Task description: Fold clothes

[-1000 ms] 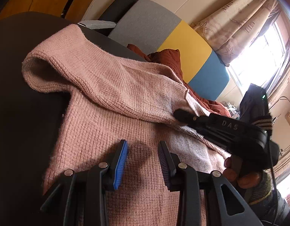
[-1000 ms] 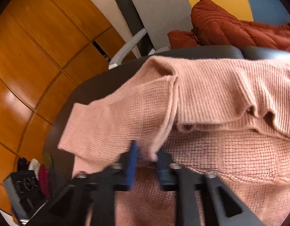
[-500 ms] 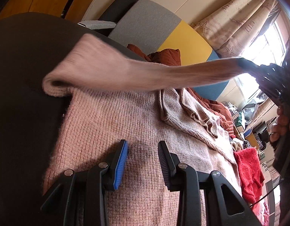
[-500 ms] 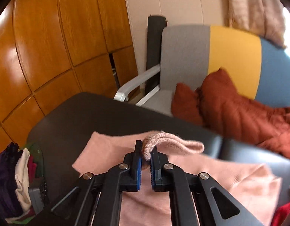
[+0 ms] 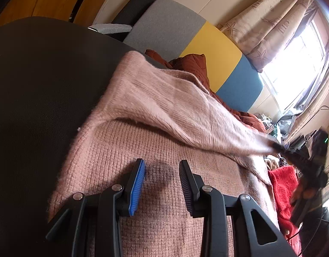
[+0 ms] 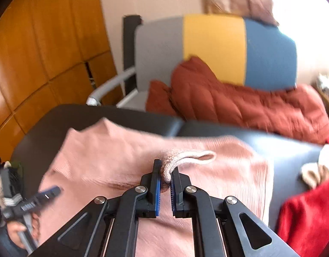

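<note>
We count one pink sweater (image 5: 164, 192), spread on a dark table (image 5: 36, 107), and two grippers working on it. Our right gripper (image 6: 165, 171) has its fingers clamped together on the cuff of one sleeve (image 5: 185, 111), which stretches taut across the sweater's body from the far shoulder to that gripper at the right edge of the left wrist view. Our left gripper (image 5: 162, 182) hangs just above the sweater's body with its fingers apart and nothing between them; only knit shows in the gap.

Behind the table stands one chair (image 6: 218, 49) with a back in three stripes: grey, yellow and blue. One rust-red quilted jacket (image 6: 228, 102) lies piled on its seat. One red garment (image 6: 310, 220) sits at the table's right side, with a pale piece of cloth (image 6: 314, 173) near it.

The table top is smooth and nearly black. Orange-brown wooden panels (image 6: 46, 42) cover the wall on the left, and patterned beige curtains (image 5: 271, 21) hang beside one bright window (image 5: 297, 60).
</note>
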